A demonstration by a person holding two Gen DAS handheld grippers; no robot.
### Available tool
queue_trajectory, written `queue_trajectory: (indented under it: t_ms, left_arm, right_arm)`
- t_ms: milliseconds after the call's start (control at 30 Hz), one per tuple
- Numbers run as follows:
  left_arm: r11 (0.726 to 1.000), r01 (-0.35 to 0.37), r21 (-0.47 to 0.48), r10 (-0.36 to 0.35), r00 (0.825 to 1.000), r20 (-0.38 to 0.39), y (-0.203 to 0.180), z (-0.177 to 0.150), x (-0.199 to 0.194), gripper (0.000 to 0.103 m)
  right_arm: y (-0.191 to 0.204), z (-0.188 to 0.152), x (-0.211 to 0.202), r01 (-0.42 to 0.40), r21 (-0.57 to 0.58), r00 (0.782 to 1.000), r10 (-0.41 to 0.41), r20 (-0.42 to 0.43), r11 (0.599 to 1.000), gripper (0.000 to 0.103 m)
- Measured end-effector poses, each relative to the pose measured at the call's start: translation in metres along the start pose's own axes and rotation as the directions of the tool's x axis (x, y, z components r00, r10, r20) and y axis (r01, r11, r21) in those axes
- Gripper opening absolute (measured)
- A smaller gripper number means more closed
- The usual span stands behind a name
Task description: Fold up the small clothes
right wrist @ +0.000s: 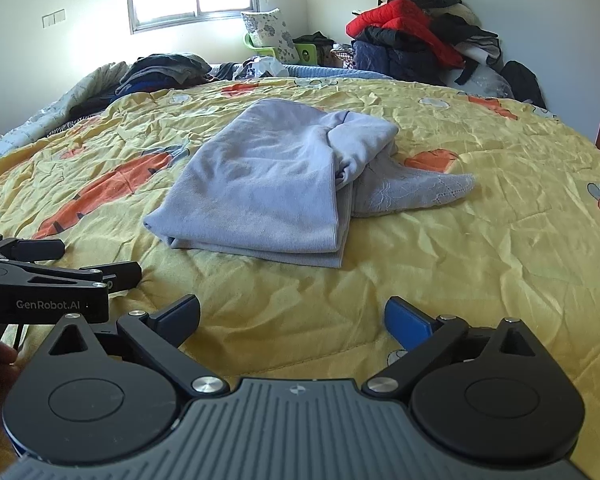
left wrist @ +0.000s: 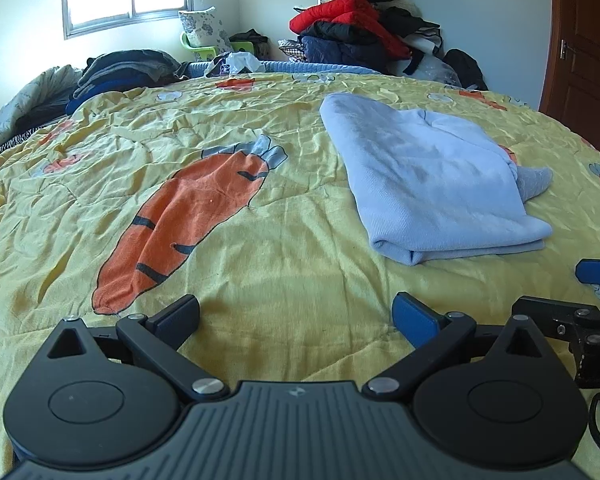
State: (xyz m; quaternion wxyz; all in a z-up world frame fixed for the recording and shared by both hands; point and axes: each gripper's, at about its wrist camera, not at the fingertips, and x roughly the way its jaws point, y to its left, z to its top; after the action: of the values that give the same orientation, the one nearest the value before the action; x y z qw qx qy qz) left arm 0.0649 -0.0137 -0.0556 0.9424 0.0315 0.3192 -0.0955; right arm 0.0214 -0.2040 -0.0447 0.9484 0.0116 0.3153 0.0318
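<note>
A light blue garment (left wrist: 432,184) lies folded on the yellow carrot-print quilt (left wrist: 260,248). It also shows in the right wrist view (right wrist: 268,184), with a lacy grey part (right wrist: 416,192) sticking out at its right side. My left gripper (left wrist: 296,316) is open and empty, low over the quilt, short of the garment and to its left. My right gripper (right wrist: 292,316) is open and empty, just in front of the garment's near folded edge. The right gripper shows at the right edge of the left wrist view (left wrist: 580,320); the left gripper shows at the left of the right wrist view (right wrist: 60,272).
A tall pile of dark and red jackets (left wrist: 364,36) stands at the far right corner. Dark folded clothes (left wrist: 128,68) lie at the far left of the bed. A window (left wrist: 128,0) and a patterned pillow (left wrist: 204,28) are behind. A brown door (left wrist: 584,60) is at the right.
</note>
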Motion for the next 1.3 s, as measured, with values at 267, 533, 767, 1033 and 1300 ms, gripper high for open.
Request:
queue_trajectory:
  t_ms: [267,533,767,1033,1300]
  left_arm:
    - [1.000,0.000,0.001,0.000,1.000,0.000,0.0001,-0.0001,0.0001,0.103]
    - [1.000,0.000,0.000,0.000,1.000,0.000,0.0001,-0.0001,0.0002,0.103]
    - [1.000,0.000,0.000,0.000,1.000,0.000,0.0000,-0.0001,0.0001,0.103]
    - [1.000,0.000,0.000,0.000,1.000,0.000,-0.0002,0.0000,0.0001,0.103]
    - [1.000,0.000,0.000,0.000,1.000,0.000,-0.0001,-0.0001,0.0000,0.103]
  right_arm:
    - [0.0002,-0.0016,0.0008,0.010,-0.001,1.000,-0.010,-0.002,1.000,0.102]
    - [0.0002,-0.0010,0.0014,0.002,0.015,1.000,-0.002,0.002,1.000,0.102]
    - [-0.0046,-0.0005,0.0003,-0.016,0.042,1.000,0.015,0.014,0.999,0.103]
    - [-0.0059,-0.0003,0.0001,-0.023,0.054,1.000,0.022,0.018,0.998,0.103]
    - [-0.0046,-0.0006,0.0001,-0.015,0.046,1.000,0.015,0.015,0.999,0.103]
